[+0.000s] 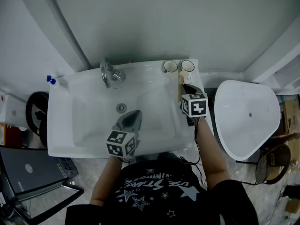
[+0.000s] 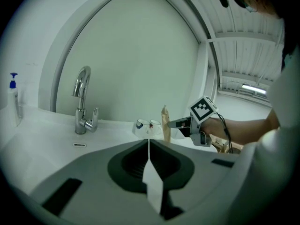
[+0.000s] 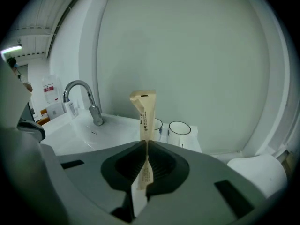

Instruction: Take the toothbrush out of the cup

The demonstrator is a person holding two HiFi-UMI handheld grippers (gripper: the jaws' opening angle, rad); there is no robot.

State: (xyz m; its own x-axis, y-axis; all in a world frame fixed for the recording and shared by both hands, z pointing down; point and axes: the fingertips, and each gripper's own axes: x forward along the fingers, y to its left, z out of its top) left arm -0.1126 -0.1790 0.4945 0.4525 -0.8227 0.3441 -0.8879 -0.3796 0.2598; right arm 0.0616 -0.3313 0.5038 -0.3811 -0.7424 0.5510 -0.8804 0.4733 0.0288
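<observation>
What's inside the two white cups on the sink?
Both white cups look empty from above, though small. The tan wrapped toothbrush, clamped in the right gripper, covers part of one in that gripper's view.

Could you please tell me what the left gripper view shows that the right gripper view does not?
Only the left gripper view shows the right hand-held gripper from outside and a blue-topped bottle. Only the right gripper view shows the toilet lid and its own jaws shut on the toothbrush. Both show the tap, the two cups and the toothbrush.

Black star-print T-shirt (image 1: 154,191); right tongs (image 3: 146,143) bear a checkered cube (image 1: 194,105).
</observation>
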